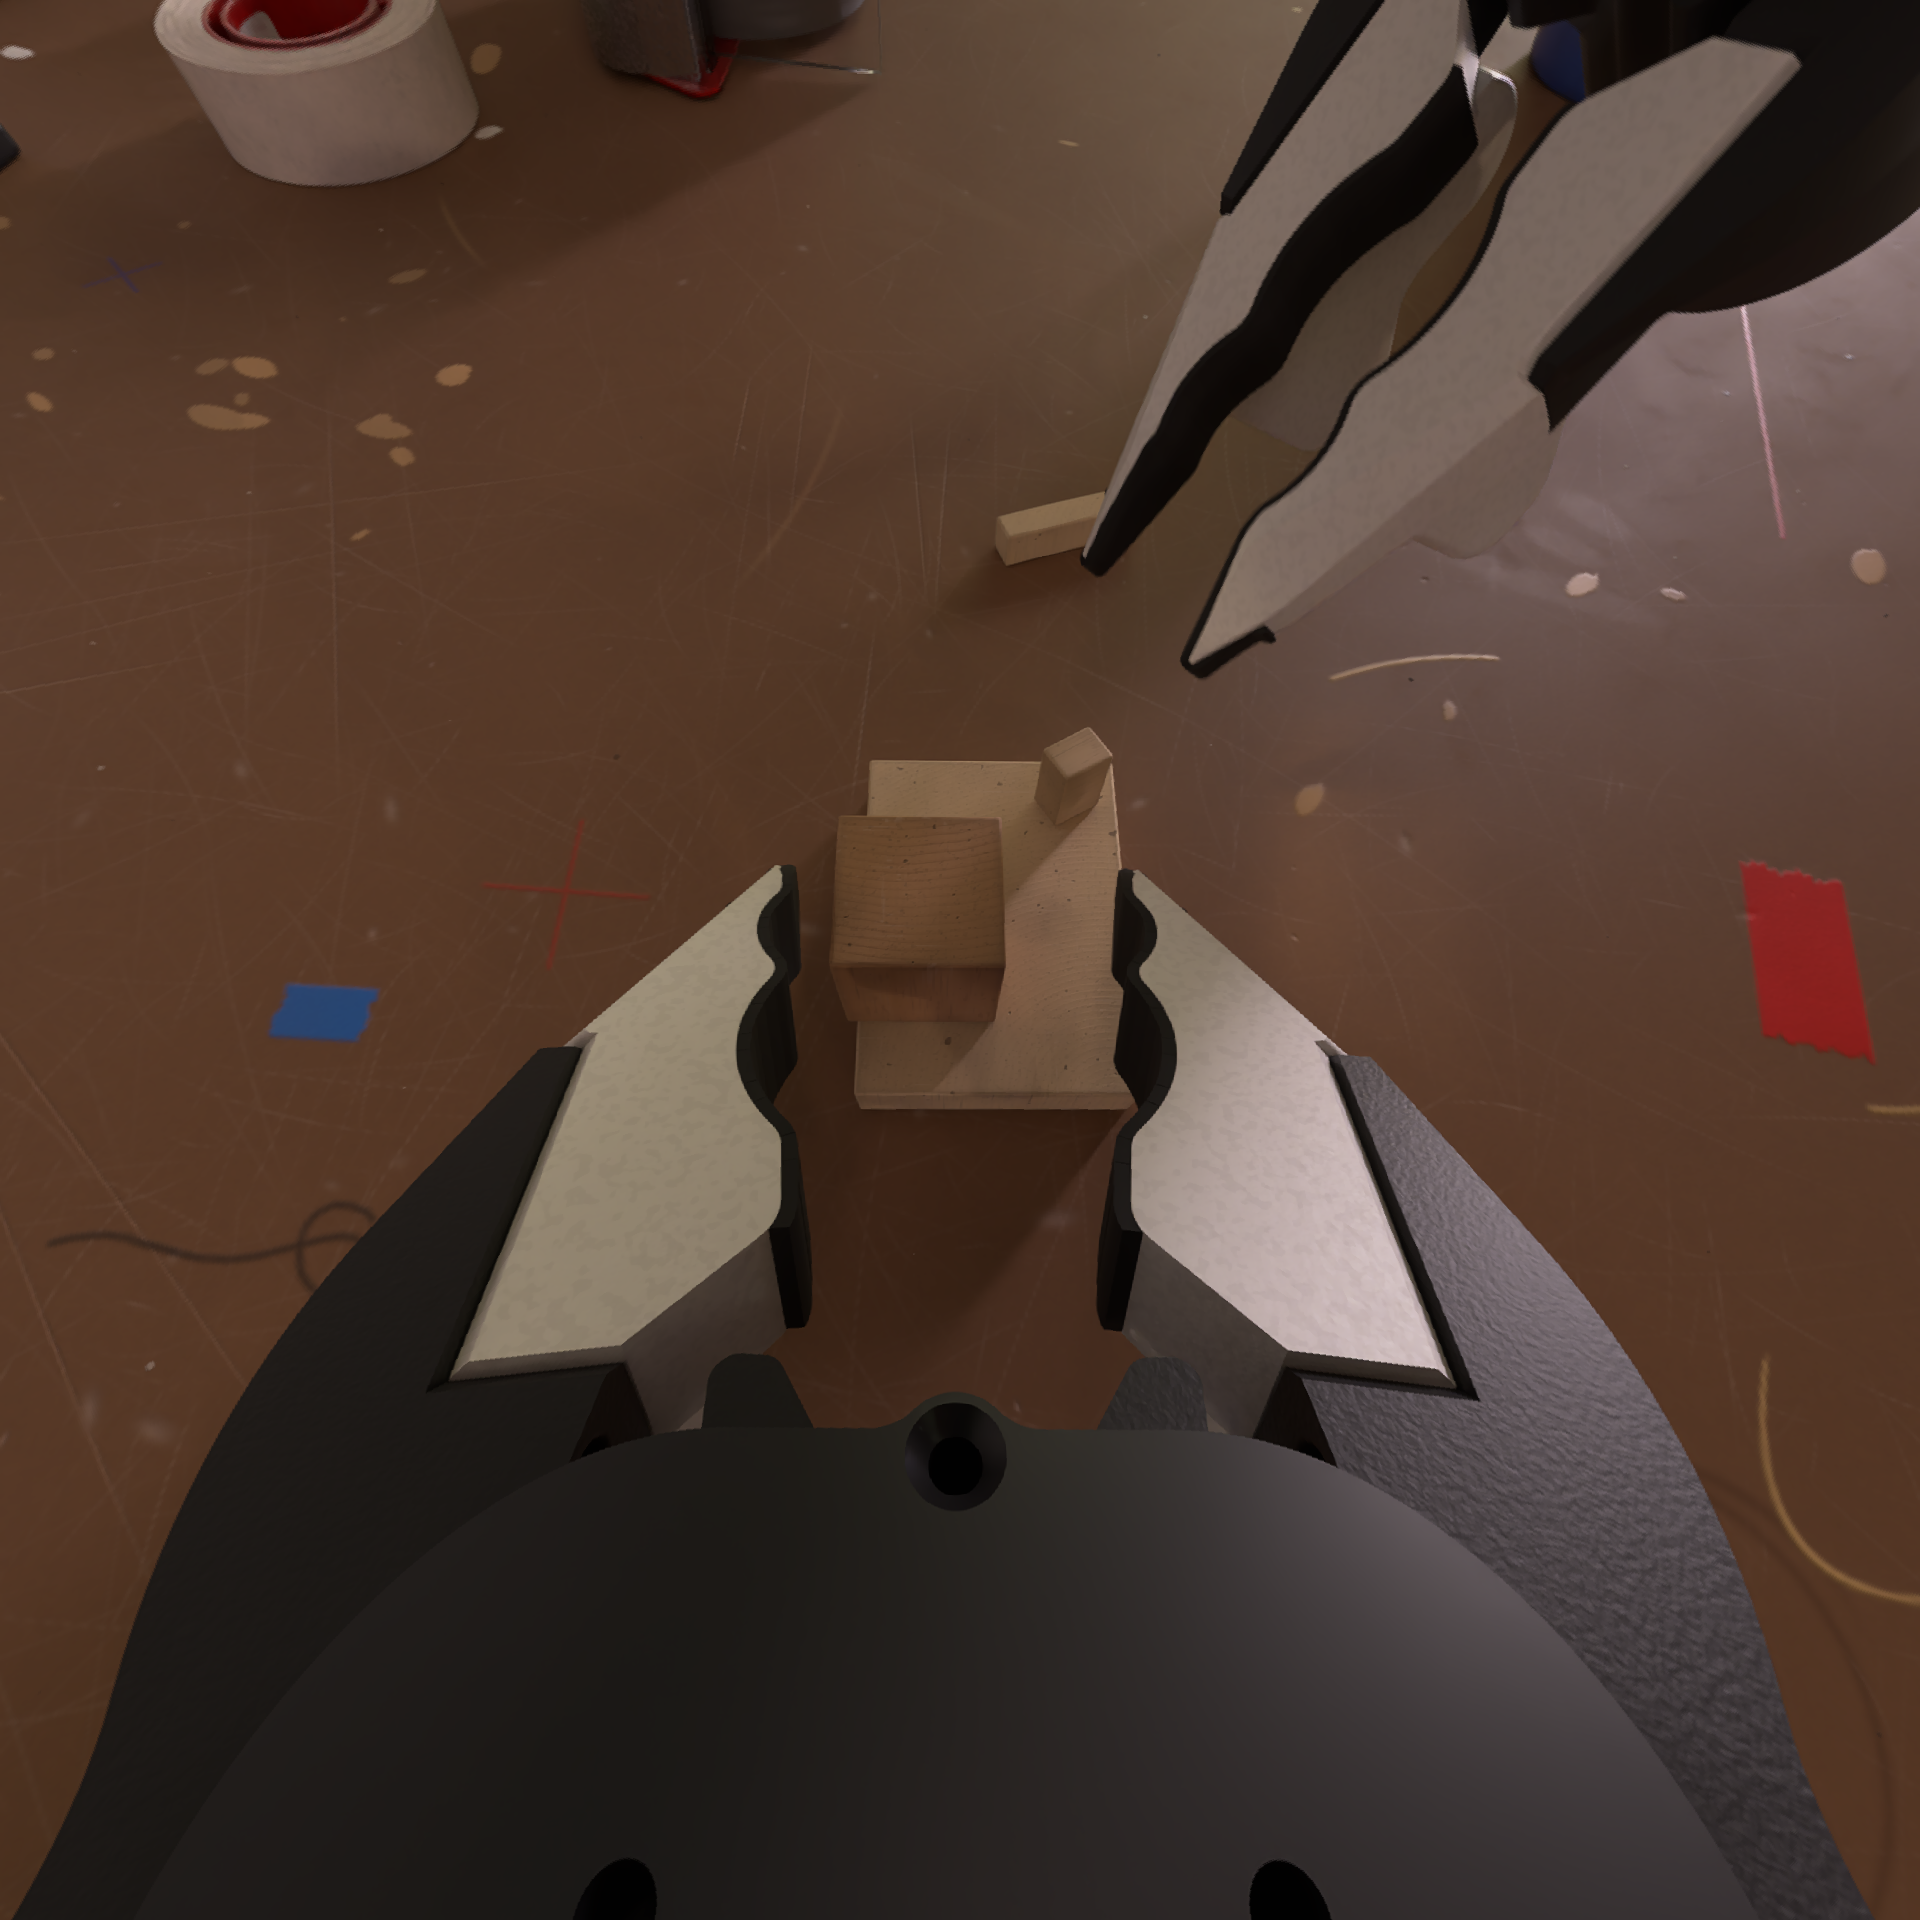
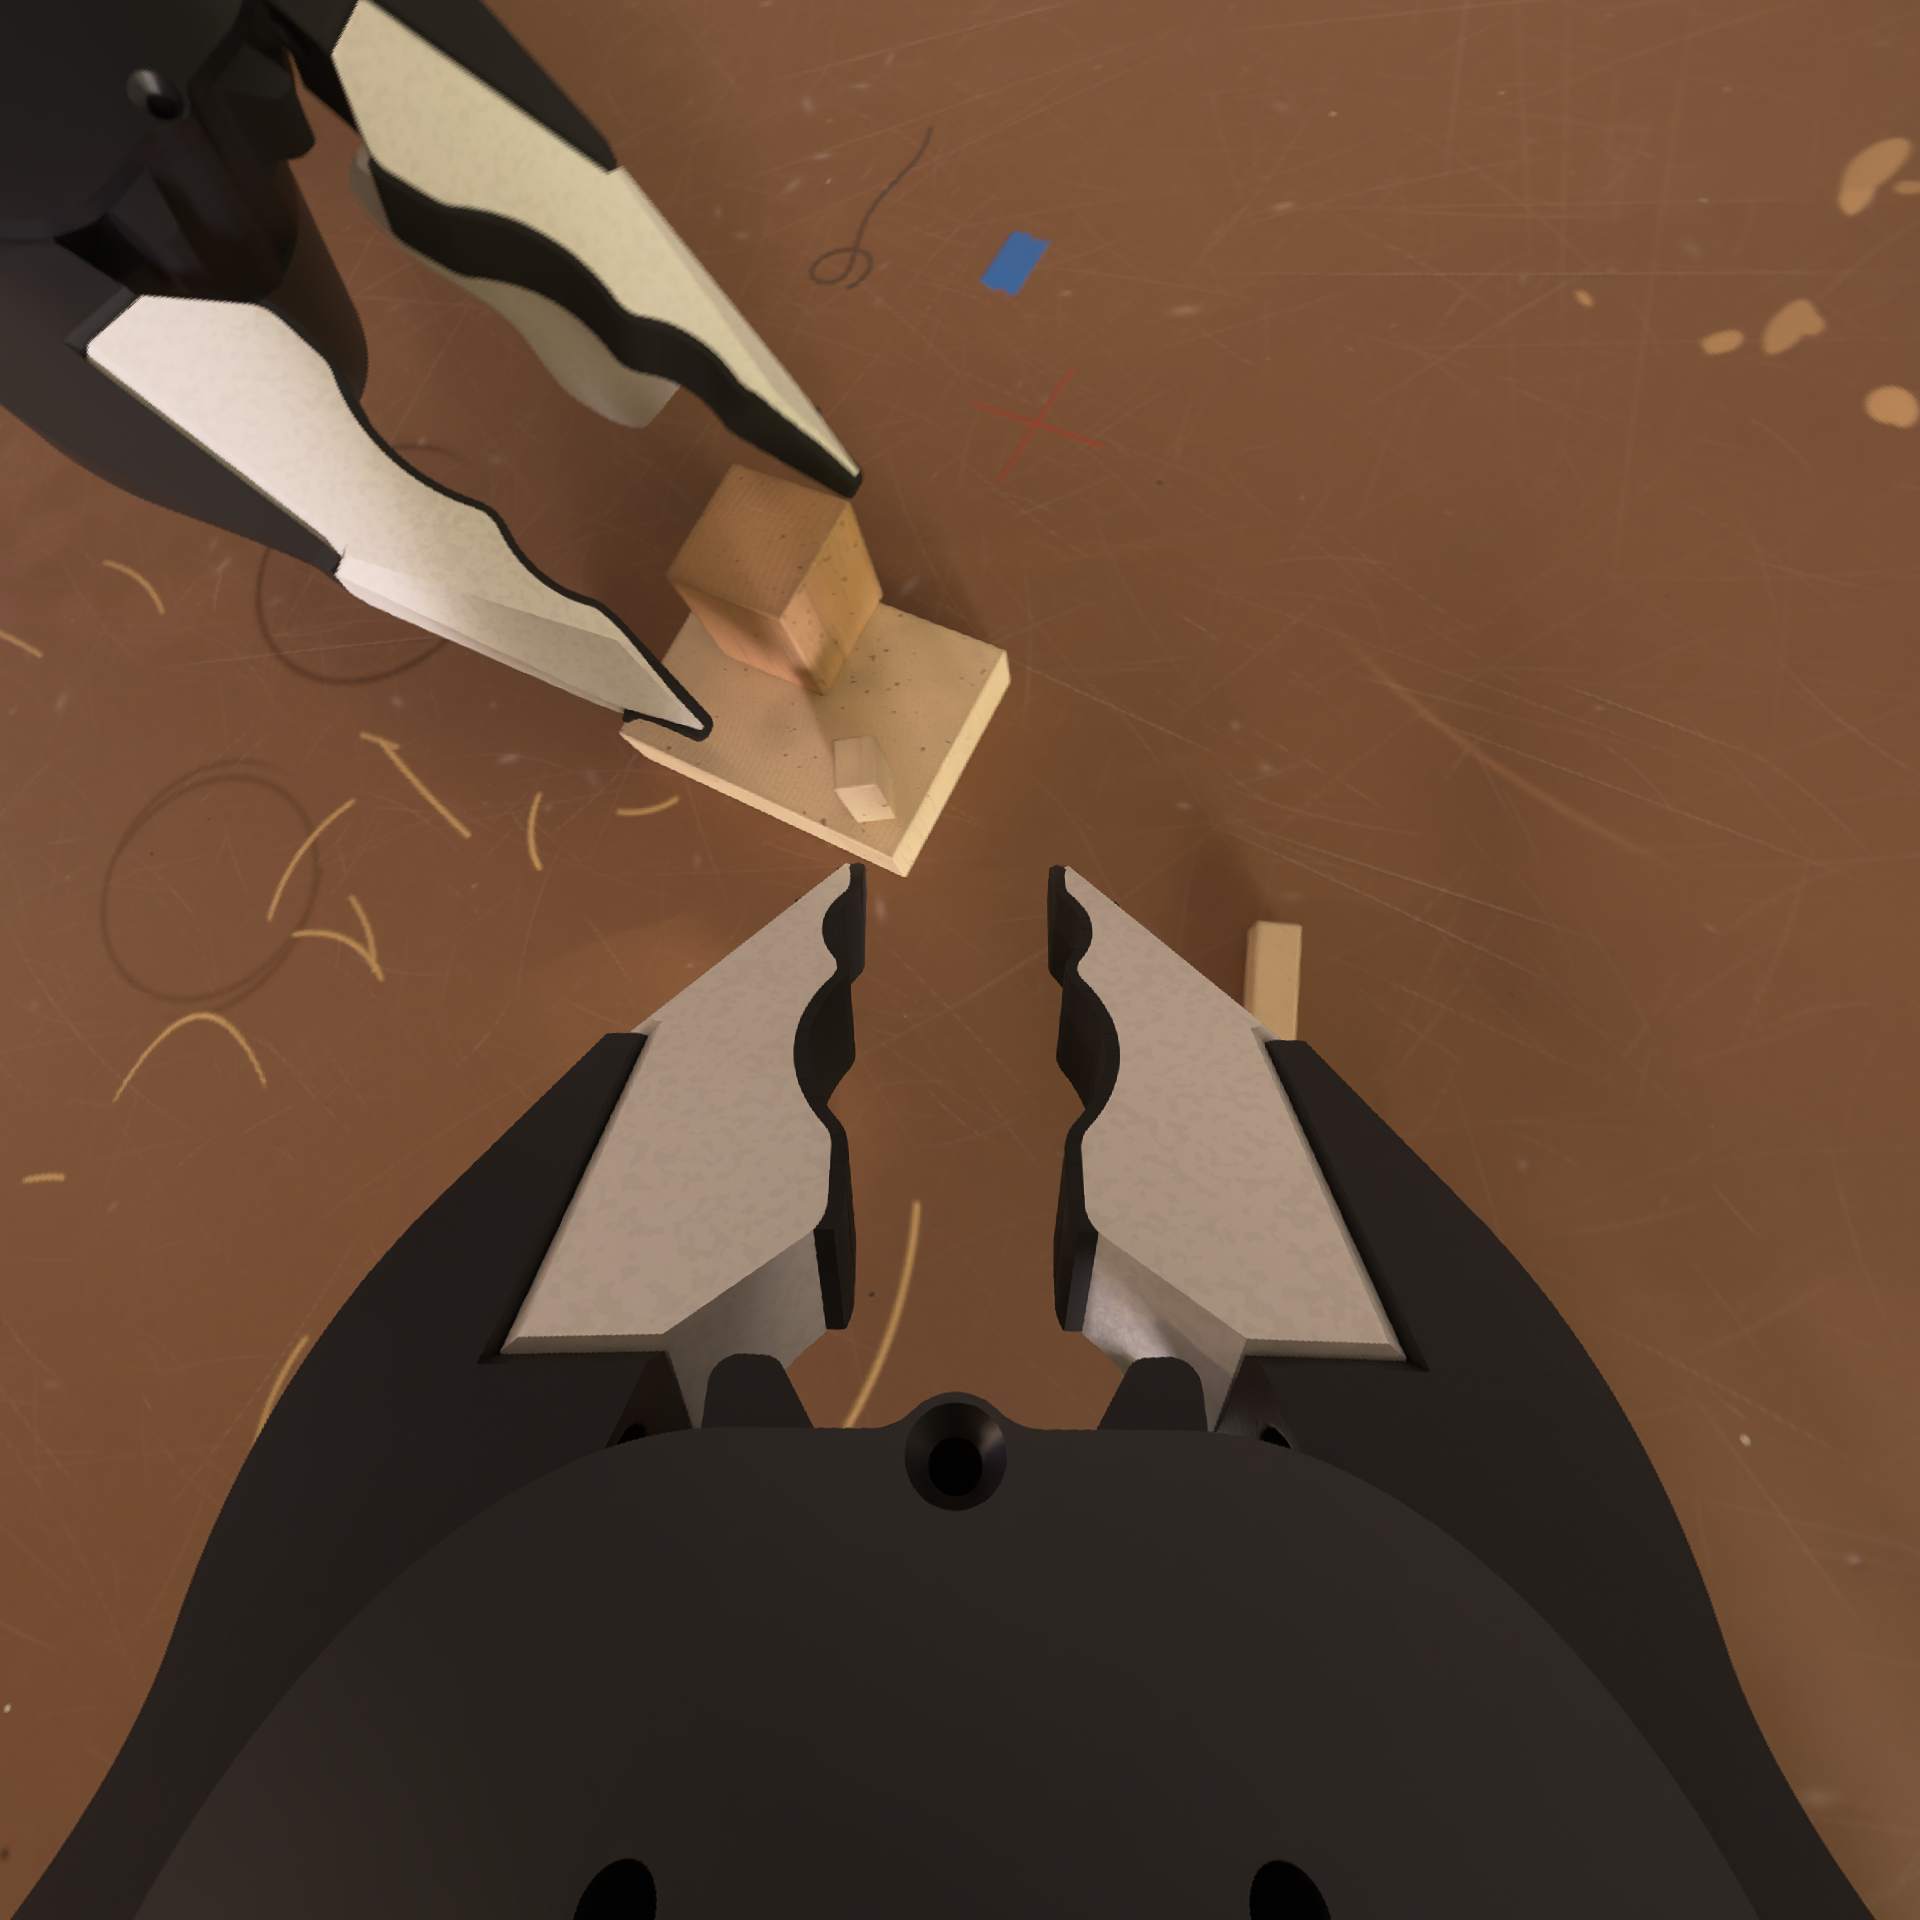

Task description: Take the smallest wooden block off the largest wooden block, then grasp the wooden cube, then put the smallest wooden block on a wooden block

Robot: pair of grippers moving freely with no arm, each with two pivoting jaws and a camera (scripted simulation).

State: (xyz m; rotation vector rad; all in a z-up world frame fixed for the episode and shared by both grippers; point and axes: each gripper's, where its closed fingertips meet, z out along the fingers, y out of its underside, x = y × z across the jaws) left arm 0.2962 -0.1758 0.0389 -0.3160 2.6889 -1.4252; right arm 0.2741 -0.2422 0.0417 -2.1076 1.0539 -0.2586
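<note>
Smallest wooden block (image 1: pixel 1075 774) stands on the flat largest wooden block (image 1: pixel 1049 997), beside the wooden cube (image 1: pixel 916 914). Left gripper (image 1: pixel 956 883) released, straddling the slab. Right gripper (image 2: pixel 956 878) released, empty, nearby.

Left hand-held gripper (image 1: pixel 956 883) spread over wooden cube (image 1: pixel 916 914), smallest wooden block (image 1: pixel 1074 773) on largest wooden block (image 1: pixel 1049 997)

Warm, dim lighting overall, both views sharp with no blur. Light from upper left in the left wrist view: dark wooden cube (image 1: pixel 920 914) throws a diagonal shadow across the flat pale wooden slab (image 1: pixel 1060 997). Soft sheen on the scuffed brown tabletop (image 1: pixel 1662 499) at far right. Strong wide-angle stretch at edges, bending the white tape roll (image 1: pixel 322 94) outward. No blown-out glare.
</note>
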